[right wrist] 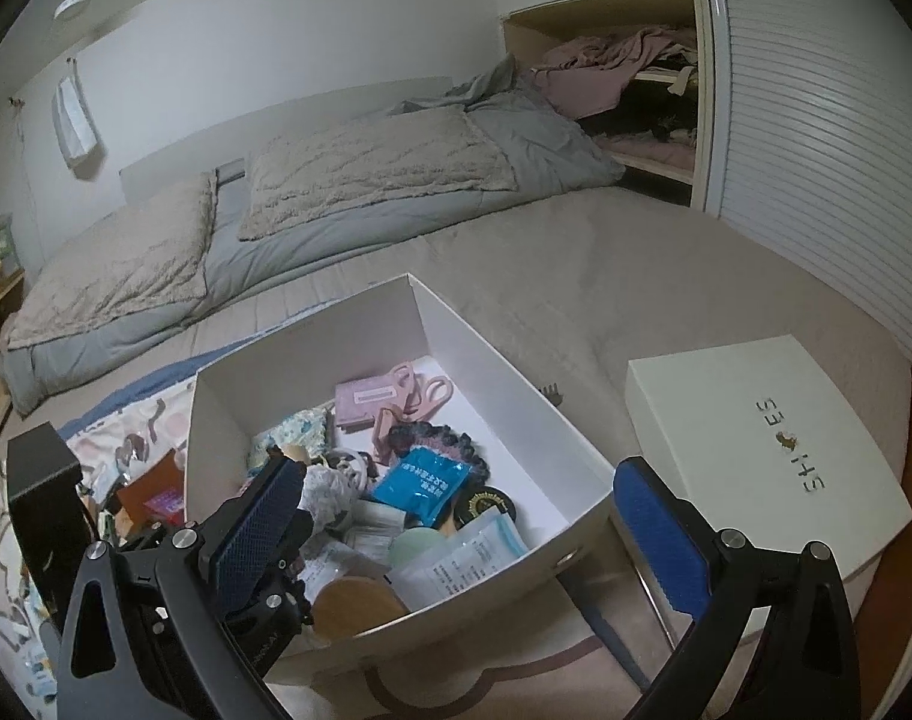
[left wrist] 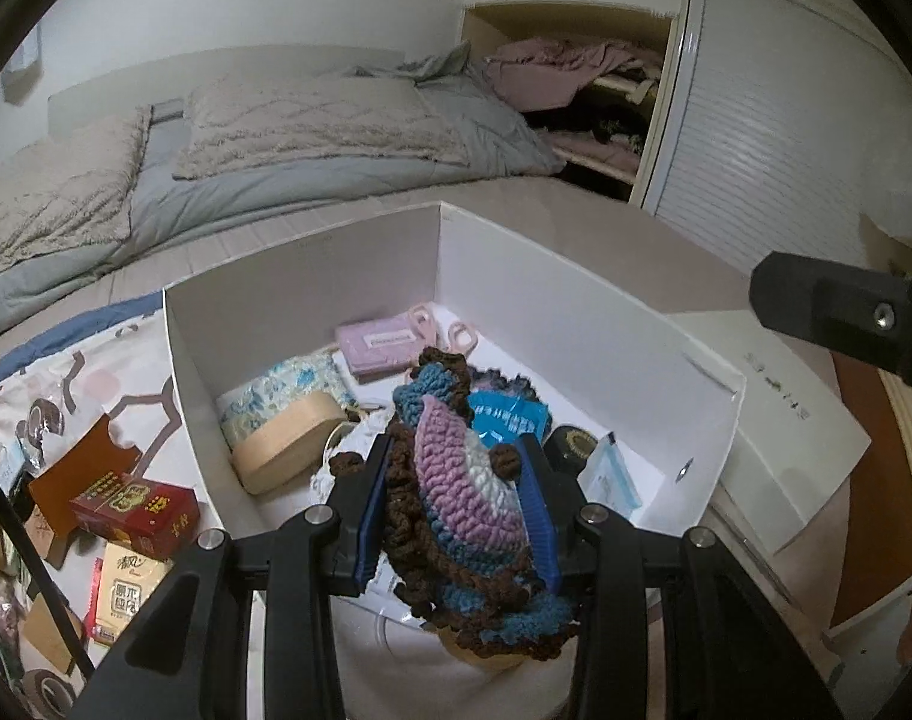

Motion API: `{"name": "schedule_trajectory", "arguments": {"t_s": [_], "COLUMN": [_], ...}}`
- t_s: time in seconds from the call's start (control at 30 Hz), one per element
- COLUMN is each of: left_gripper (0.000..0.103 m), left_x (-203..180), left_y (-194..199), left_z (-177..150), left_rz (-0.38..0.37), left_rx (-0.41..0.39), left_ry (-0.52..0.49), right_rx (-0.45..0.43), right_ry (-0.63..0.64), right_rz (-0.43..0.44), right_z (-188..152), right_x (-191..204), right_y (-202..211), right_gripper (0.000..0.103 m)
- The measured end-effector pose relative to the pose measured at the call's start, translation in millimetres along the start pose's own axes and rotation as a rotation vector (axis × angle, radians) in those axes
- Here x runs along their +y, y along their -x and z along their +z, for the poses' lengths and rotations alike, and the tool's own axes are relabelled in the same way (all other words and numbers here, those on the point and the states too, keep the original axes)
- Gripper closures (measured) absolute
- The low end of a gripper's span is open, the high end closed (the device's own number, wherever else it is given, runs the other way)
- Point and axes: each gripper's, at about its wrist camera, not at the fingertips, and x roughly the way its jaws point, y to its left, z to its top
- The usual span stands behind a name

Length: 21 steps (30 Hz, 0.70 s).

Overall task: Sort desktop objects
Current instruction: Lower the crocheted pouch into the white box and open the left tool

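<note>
Two claws: your left claw point(left wrist: 456, 498) clamps a crocheted piece point(left wrist: 456, 480) at lower centre above the white box point(left wrist: 576, 300); your right claw point(right wrist: 468, 522) gapes empty.

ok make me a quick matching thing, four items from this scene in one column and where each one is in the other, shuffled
Items:
1. crochet piece
2. pink scissors
3. red carton
4. box lid

Places:
A. outside the white box, on its left
B. far end inside the box
C. between the left gripper jaws
D. flat on the bed, right of the box

Pairs: 1-C, 2-B, 3-A, 4-D
</note>
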Motion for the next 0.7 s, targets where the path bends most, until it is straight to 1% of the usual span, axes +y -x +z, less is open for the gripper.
{"name": "schedule_trajectory", "arguments": {"t_s": [0.1,0.27,0.3,0.33,0.37,0.4,0.43,0.5,0.57,0.63,0.7], "left_gripper": [0.064,0.064,0.061,0.054,0.050,0.043,0.040,0.038,0.034,0.025,0.021], "left_x": [2.2,6.3,6.9,7.5,8.3,9.0,9.7,10.4,9.5,9.0,8.6], "left_y": [-4.2,-10.0,-10.2,-10.2,-10.0,-9.6,-8.8,-6.0,-3.3,-1.1,1.1], "left_z": [-0.1,-4.3,-4.8,-5.0,-5.4,-5.2,-5.2,-4.3,-4.1,-4.6,-5.6], "left_rz": [0.003,-0.004,-0.002,-0.003,-0.009,-0.016,-0.022,-0.027,-0.027,-0.026,-0.030], "left_rx": [0.040,0.084,0.086,0.089,0.092,0.094,0.096,0.096,0.099,0.101,0.102], "left_ry": [0.003,0.031,0.031,0.032,0.037,0.043,0.048,0.049,0.040,0.033,0.029], "right_rx": [0.006,0.012,0.012,0.011,0.011,0.010,0.009,0.012,0.018,0.025,0.031], "right_ry": [0.001,-0.001,0.001,0.002,0.004,0.004,0.003,-0.001,-0.011,-0.025,-0.037], "right_rz": [-0.002,0.000,-0.002,-0.003,-0.005,-0.007,-0.009,-0.011,-0.008,-0.006,-0.004], "right_z": [-0.8,-0.9,-0.8,-0.6,-0.3,0.1,0.2,0.7,0.9,0.9,1.0], "right_x": [0.5,1.5,1.8,2.0,2.3,2.5,2.9,2.8,2.0,0.7,0.1], "right_y": [-1.7,-2.4,-2.5,-2.3,-2.4,-2.3,-2.2,-2.6,-3.4,-4.2,-4.8], "right_gripper": [0.000,0.000,0.000,0.000,0.000,0.000,0.000,0.000,0.000,0.000,0.000]}}
